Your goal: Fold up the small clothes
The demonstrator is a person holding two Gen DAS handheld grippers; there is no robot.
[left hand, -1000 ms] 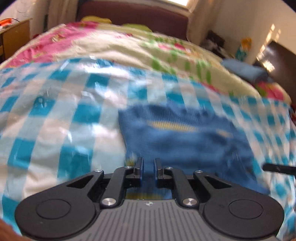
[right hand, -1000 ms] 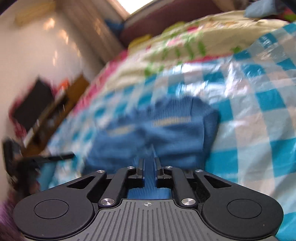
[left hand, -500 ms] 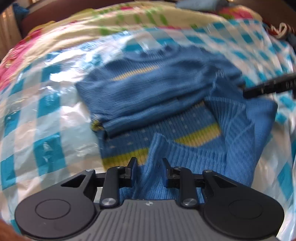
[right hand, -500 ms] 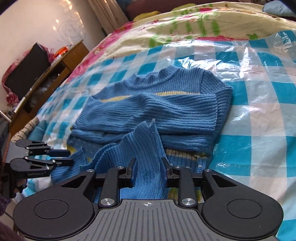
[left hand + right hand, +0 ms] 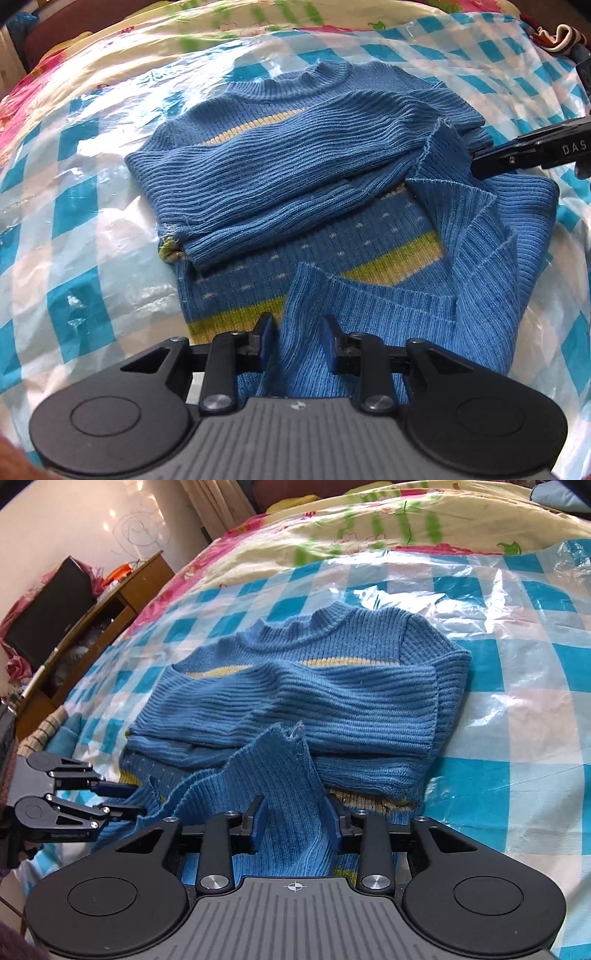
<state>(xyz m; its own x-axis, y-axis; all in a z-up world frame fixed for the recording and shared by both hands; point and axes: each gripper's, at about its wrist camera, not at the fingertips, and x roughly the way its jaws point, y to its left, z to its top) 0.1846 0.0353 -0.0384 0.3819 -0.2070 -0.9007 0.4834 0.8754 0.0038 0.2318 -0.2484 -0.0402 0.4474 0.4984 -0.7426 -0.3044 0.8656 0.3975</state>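
**Left wrist view: blue knit sweater, part folded, on bed**

Item: small ribbed blue sweater (image 5: 295, 173) with yellow chest stripe and lime-green bands near the hem, white flecks between. It lies face up on a blue-and-white checked plastic sheet (image 5: 74, 206) spread over the bed. One sleeve is folded across the chest; the hem is turned up toward the middle in a loose, rumpled flap.

Left gripper (image 5: 297, 341): jaws apart, a fold of hem standing between them, pads not pressing it.

Right gripper (image 5: 295, 821): jaws opening, the raised hem corner between them, unclamped.

Surroundings: floral quilt (image 5: 369, 524) beyond the sheet; wooden bedside cabinet (image 5: 122, 590) with a black box (image 5: 48, 609) on top, beside a scribbled wall; a blue cloth at the far edge of the bed in the right wrist view
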